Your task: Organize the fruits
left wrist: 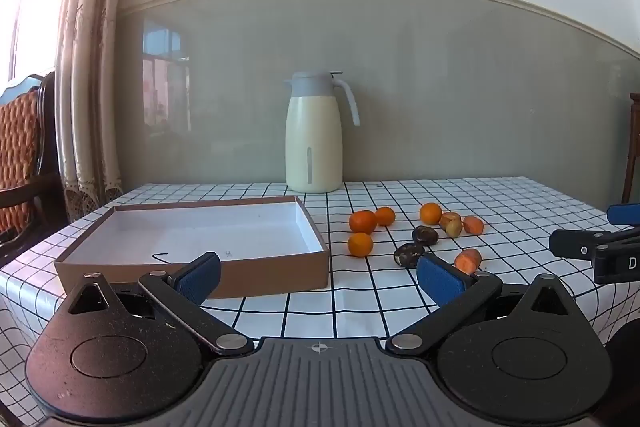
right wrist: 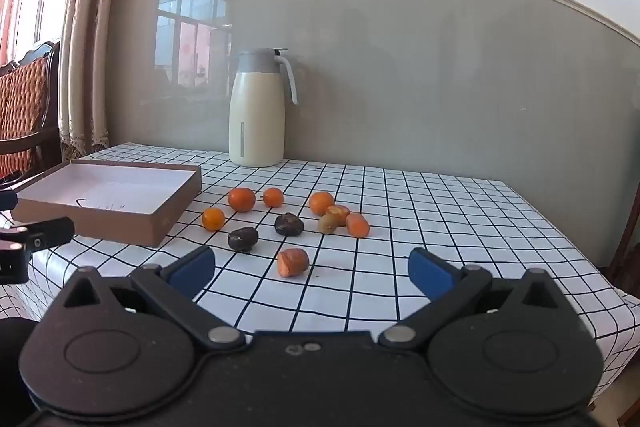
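Several small oranges (left wrist: 362,221) (right wrist: 241,199) lie on the checked tablecloth (left wrist: 500,211) to the right of a shallow brown cardboard box (left wrist: 192,269) (right wrist: 100,223), which holds no fruit. Two dark round fruits (left wrist: 425,235) (right wrist: 289,224), carrot-like orange pieces (left wrist: 468,260) (right wrist: 293,261) and a small yellowish fruit (left wrist: 453,227) (right wrist: 327,223) lie among them. My left gripper (left wrist: 318,273) is open above the near table edge, nothing between its fingers. My right gripper (right wrist: 312,269) is open too, just short of the nearest orange piece. Part of the right gripper (left wrist: 596,247) shows in the left wrist view.
A cream thermos jug (left wrist: 313,135) (right wrist: 257,111) with a grey lid stands at the back by the grey wall. A curtain (left wrist: 86,67) and an upholstered wooden chair (left wrist: 22,155) are to the left of the table. The table ends at its right edge (right wrist: 592,267).
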A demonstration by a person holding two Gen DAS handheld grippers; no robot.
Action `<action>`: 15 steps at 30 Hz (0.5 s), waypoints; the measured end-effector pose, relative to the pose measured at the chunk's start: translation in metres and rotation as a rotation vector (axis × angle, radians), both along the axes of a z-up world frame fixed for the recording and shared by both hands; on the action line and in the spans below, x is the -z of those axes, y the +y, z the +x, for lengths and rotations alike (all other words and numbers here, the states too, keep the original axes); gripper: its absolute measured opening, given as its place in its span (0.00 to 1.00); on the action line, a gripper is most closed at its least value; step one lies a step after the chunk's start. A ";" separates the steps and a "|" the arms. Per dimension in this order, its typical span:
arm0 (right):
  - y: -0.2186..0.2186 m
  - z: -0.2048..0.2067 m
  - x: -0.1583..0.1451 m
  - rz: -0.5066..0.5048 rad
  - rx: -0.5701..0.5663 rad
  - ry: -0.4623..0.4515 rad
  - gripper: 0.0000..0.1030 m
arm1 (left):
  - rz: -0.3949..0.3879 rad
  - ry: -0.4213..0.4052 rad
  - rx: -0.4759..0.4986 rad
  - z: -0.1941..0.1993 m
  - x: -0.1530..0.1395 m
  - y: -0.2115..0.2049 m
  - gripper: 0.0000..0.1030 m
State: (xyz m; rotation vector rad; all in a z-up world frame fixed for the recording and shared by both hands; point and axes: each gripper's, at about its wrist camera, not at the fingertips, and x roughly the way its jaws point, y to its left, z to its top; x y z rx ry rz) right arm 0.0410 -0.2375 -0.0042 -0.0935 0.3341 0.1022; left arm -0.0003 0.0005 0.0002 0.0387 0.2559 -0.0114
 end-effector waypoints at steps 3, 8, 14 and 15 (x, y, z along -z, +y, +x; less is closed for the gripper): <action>0.000 0.000 0.000 0.000 0.000 -0.005 0.94 | 0.006 -0.002 -0.002 -0.001 0.000 -0.001 1.00; 0.000 0.000 0.000 -0.001 -0.001 -0.005 0.94 | 0.008 0.006 0.001 0.001 0.001 0.000 1.00; -0.001 0.000 0.000 0.001 0.001 -0.005 0.94 | 0.002 0.007 -0.005 0.001 0.000 -0.001 1.00; -0.001 0.000 0.000 0.001 0.001 -0.005 0.94 | 0.002 0.007 -0.006 0.001 0.000 -0.001 1.00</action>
